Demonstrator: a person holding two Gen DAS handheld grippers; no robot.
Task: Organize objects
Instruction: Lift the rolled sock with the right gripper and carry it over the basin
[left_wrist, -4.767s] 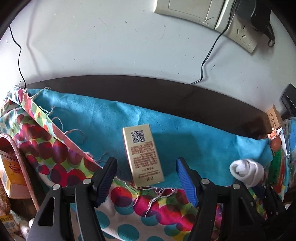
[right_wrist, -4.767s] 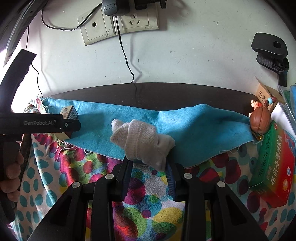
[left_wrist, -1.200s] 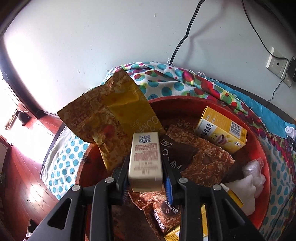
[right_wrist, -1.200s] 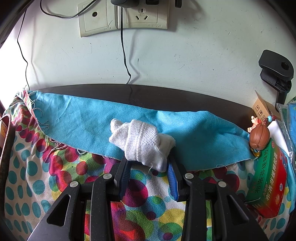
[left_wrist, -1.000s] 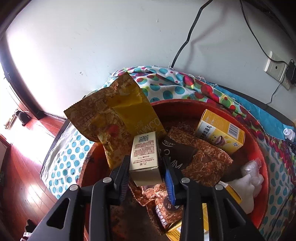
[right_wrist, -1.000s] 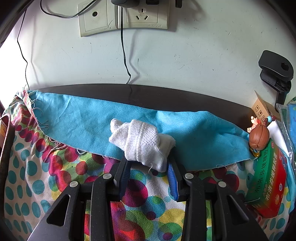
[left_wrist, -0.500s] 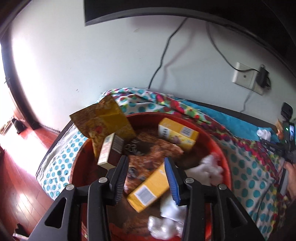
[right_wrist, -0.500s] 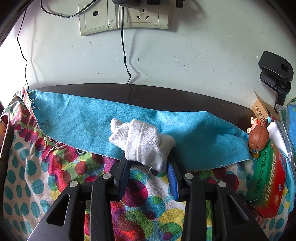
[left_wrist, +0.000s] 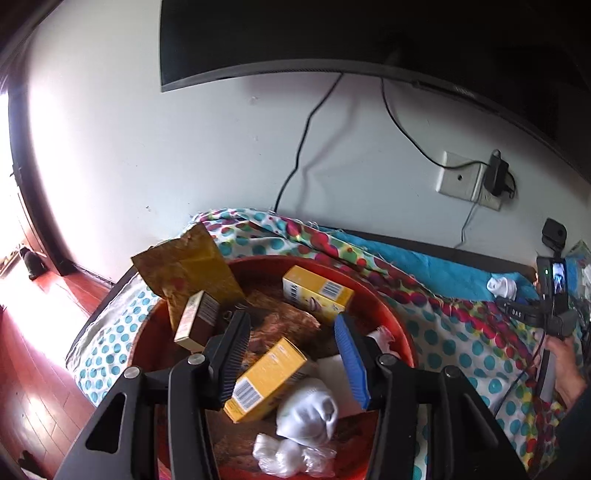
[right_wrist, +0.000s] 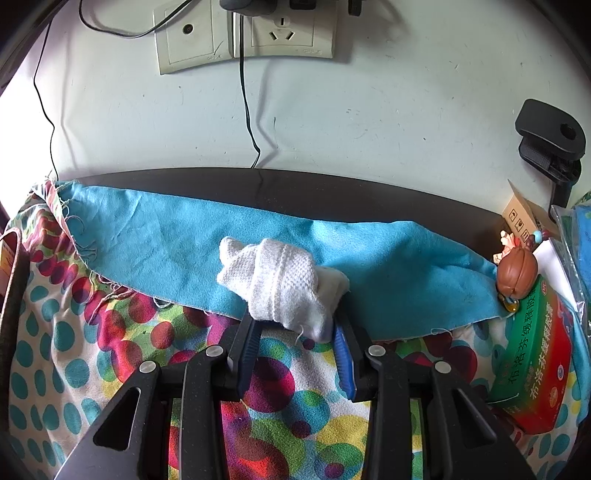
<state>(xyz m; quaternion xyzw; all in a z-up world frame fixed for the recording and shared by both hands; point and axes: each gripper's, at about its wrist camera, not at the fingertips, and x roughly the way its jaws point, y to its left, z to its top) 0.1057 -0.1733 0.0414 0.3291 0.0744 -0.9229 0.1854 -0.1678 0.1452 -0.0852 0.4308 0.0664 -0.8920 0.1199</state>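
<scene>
A dark television (left_wrist: 369, 33) hangs on the white wall above a table draped in a spotted cloth (right_wrist: 92, 343), with a blue cloth (right_wrist: 388, 266) laid across its far side. At the table's left end sits a red basin (left_wrist: 399, 332) filled with sorted items: a yellow snack bag (left_wrist: 192, 269) propped against the far rim, two yellow boxes (left_wrist: 317, 291), a small gold box (left_wrist: 195, 321) leaning beside the bag, a rolled white sock (left_wrist: 306, 410) and a clear bag of white pieces (left_wrist: 284, 450). The left gripper (left_wrist: 291, 354) hangs over the basin with its jaws spread wide and nothing between them. On the blue cloth, well apart from the basin, a rolled white sock bundle (right_wrist: 280, 280) lies at the cloth's near edge; the right gripper (right_wrist: 295, 332) has its jaws drawn in against the bundle's near end, one on each side. At the table's right end, a green and red medicine box (right_wrist: 532, 358) lies beside a small brown figurine (right_wrist: 517, 269). Wall sockets (right_wrist: 243, 29) with trailing black cables sit above the table
</scene>
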